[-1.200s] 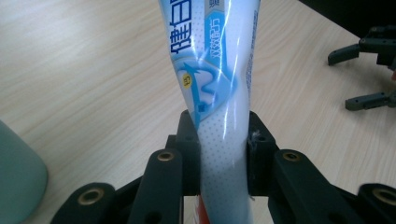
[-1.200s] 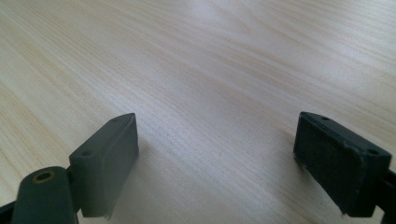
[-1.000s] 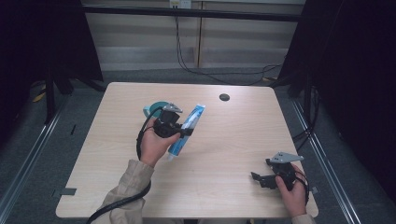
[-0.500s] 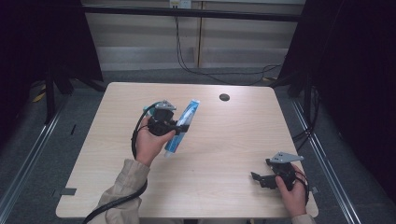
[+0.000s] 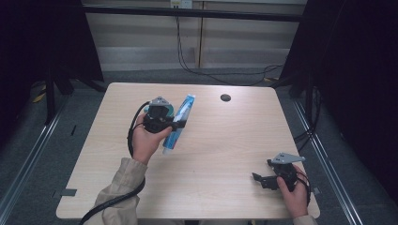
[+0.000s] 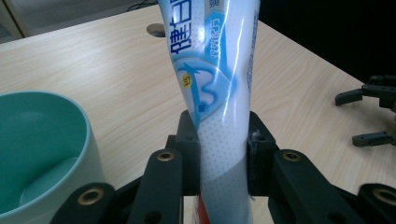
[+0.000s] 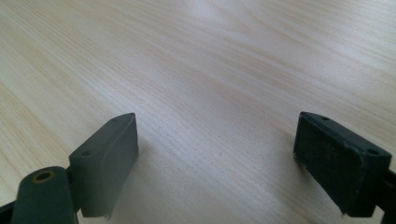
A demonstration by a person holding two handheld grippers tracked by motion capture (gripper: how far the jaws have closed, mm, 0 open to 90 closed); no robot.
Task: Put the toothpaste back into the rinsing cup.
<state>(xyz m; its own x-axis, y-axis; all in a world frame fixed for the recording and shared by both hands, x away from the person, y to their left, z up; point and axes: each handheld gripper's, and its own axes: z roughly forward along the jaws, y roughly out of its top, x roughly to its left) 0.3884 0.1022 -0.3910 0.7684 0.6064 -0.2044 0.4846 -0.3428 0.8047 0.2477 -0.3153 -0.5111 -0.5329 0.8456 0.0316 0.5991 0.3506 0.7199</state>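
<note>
Left hand-held gripper (image 6: 223,154) clamped on the toothpaste tube (image 6: 217,88), lifted above the counter (image 5: 225,140) just beside the green cup (image 6: 42,149). Right hand-held gripper (image 7: 215,158) low over bare wood, jaws spread wide apart.

A pale wood-grain table (image 5: 216,154) with rounded corners stands on grey carpeted floor (image 5: 42,154). A small dark round cable hole (image 5: 225,97) sits near its far edge. Behind it, a light panelled wall (image 5: 141,37) runs under a black horizontal bar (image 5: 187,11), with black cables (image 5: 187,65) hanging down to the floor. Dark curtains (image 5: 361,70) close both sides. Metal rails (image 5: 28,159) run along the floor beside the table.
</note>
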